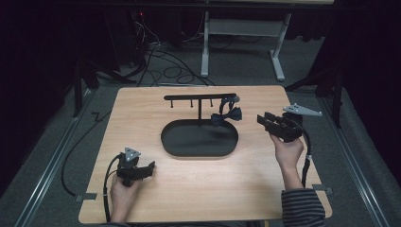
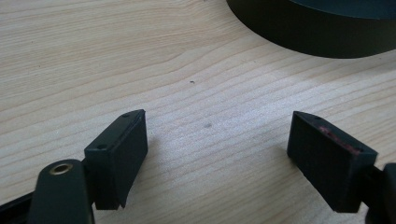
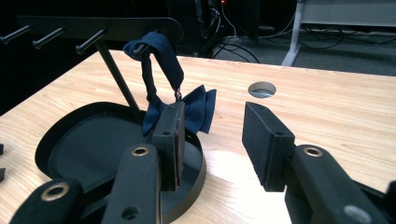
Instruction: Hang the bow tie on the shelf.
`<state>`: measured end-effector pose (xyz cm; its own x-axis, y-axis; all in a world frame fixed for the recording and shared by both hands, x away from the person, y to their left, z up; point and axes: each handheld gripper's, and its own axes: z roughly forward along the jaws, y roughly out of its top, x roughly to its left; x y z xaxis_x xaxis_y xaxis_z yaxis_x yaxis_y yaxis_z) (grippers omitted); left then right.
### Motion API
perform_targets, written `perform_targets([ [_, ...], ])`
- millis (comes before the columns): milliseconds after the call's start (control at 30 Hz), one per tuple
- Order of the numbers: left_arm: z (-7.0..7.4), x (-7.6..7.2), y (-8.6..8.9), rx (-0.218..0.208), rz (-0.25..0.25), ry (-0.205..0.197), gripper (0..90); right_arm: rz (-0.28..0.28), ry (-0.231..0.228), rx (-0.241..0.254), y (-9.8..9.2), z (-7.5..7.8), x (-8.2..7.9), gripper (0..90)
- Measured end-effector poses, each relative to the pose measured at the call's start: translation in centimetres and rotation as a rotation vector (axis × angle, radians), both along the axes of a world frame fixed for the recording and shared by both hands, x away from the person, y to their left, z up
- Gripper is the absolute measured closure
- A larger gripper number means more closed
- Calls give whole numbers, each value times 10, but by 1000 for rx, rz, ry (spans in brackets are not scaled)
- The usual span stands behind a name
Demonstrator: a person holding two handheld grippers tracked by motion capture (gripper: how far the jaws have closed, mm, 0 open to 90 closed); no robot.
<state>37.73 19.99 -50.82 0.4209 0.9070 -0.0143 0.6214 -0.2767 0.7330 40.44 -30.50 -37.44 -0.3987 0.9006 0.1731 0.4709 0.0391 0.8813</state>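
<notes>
Hanging already by its strap from a peg of the black rack [image 1: 198,97], over the oval tray [image 1: 177,142]: dark bow tie [image 3: 196,107], apparently finished. Resting apart and empty, jaws spread: left gripper [image 2: 215,154] near the tray, right gripper [image 3: 210,140] facing the tie.

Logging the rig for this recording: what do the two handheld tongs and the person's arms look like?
Both tongs are black. The left tongs and the right tongs each carry a grey three-cornered plate on top and trail a black cable. Close up, the jaws are blocky black pads on arms with brass-coloured eyelets; one left pad shows a reddish mark. A dark striped sleeve covers the right forearm. No sleeve is visible on the left forearm.
</notes>
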Motion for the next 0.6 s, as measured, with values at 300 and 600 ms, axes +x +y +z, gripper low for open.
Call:
perform_targets([
  [300,0,0,0,0,0,0,207,1,-1,8,-4,-3,-10,607],
  [600,0,0,0,0,0,0,207,14,-1,15,-4,-4,-21,605],
])
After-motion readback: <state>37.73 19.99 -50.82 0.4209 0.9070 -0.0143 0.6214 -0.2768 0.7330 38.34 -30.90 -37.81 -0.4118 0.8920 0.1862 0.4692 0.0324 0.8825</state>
